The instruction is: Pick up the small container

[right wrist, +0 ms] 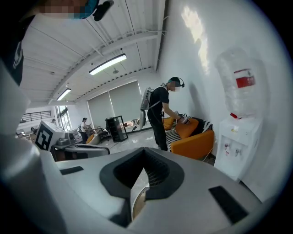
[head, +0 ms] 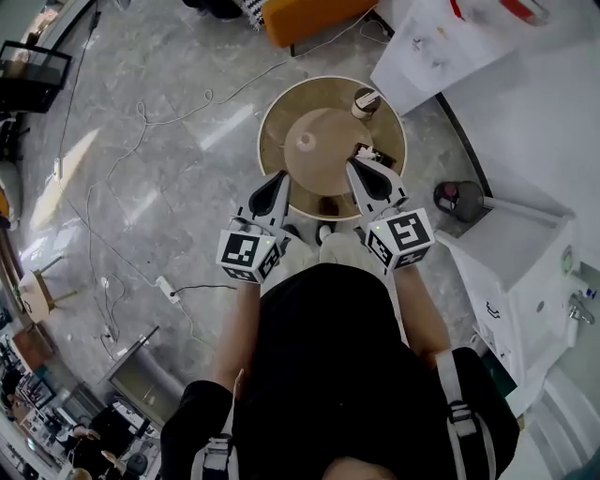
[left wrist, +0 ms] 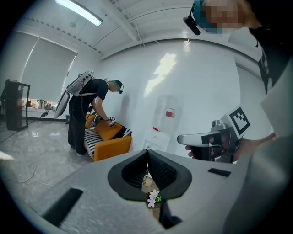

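Note:
The small container (head: 366, 101), a little round pot with a dark top, stands at the far right edge of the round tan table (head: 272, 117). A tiny white-flowered plant (head: 367, 152) sits nearer on the table, and shows below the jaws in the left gripper view (left wrist: 153, 197). My left gripper (head: 280, 175) is held over the table's near left rim, shut and empty. My right gripper (head: 355, 165) hovers beside the flowers, short of the container, jaws together with nothing between them. In both gripper views the jaws (left wrist: 147, 153) (right wrist: 143, 151) point level across the room, above the table.
A raised disc (head: 323, 150) fills the table's middle. An orange sofa (head: 309, 17) and a white water dispenser (head: 441, 47) stand beyond it. A white cabinet (head: 511, 253) is at the right, a dark round thing (head: 457, 199) on the floor. Cables cross the floor left. Another person (left wrist: 89, 114) bends over the sofa.

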Tool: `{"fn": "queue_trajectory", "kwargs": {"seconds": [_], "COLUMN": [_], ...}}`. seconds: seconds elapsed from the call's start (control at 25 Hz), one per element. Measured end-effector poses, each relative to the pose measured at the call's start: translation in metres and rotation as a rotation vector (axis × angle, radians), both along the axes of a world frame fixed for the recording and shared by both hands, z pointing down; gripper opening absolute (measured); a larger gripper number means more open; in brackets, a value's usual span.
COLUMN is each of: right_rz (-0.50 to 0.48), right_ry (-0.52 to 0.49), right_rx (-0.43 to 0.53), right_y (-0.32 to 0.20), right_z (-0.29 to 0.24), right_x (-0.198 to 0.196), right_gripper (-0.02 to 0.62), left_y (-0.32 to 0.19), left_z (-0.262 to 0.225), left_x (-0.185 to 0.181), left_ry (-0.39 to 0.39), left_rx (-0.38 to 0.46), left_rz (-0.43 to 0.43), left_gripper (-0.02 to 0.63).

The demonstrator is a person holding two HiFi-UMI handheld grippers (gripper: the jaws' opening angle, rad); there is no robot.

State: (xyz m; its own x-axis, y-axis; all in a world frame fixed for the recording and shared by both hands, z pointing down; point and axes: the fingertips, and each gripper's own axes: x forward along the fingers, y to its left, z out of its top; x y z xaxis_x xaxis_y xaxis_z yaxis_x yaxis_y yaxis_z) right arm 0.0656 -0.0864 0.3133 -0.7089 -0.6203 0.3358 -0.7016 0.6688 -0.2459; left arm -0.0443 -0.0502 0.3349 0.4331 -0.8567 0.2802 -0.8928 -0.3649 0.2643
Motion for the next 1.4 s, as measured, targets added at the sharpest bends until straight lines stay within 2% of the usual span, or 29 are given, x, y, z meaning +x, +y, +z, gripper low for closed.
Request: {"fn": "queue_trajectory", "kwargs": {"seconds": [0.12, 0.28, 0.48, 0.76, 0.88, 1.04, 1.24, 1.4], "right_rz": [-0.016, -0.023, -0.020, -0.018, -0.004, 0.035, 0.039, 0.045], "right_ry": [-0.005, -0.009, 0.032, 0.085, 0.104, 0.114, 0.141, 0.148], "right_rx": [-0.021, -0.034, -0.053, -0.062, -0.088, -0.121, -0.151, -0.155], "right_y": [-0.009, -0.022, -0.035, -0.048, -0.047, -0.058, -0.065, -0.076], "right_z": [0.013, 0.029, 0.055, 0.098, 0.116, 0.144, 0.174, 0.193], "right_x": [0.000, -0.005, -0.016, -0.025, -0.026, -0.026, -0.024, -0.029], "right_gripper": [0.003, 0.003, 0.003, 0.003, 0.003, 0.003, 0.003, 0.003], "left_y": [-0.008, -0.020, -0.034, -0.063, -0.067, -0.085, -0.091, -0.097], "left_z": [0.012, 0.030, 0.055, 0.121, 0.151, 0.183, 0.221, 0.250], "left_x": [0.002, 0.006, 0.000, -0.007, -0.005, -0.004, 0.015, 0.015], "left_ry": [-0.015, -0.076, -0.049, -0.045, -0.056, -0.040, -0.039, -0.042], "left_rx": [-0.001, -0.001, -0.022, -0.065, -0.106, -0.114, -0.136, -0.144], "left_rz": [-0.022, 0.011, 0.021, 0.050, 0.074, 0.073, 0.139, 0.162], "left_gripper": [0.017, 0.017, 0.017, 0.017, 0.018, 0.018, 0.018, 0.018]}}
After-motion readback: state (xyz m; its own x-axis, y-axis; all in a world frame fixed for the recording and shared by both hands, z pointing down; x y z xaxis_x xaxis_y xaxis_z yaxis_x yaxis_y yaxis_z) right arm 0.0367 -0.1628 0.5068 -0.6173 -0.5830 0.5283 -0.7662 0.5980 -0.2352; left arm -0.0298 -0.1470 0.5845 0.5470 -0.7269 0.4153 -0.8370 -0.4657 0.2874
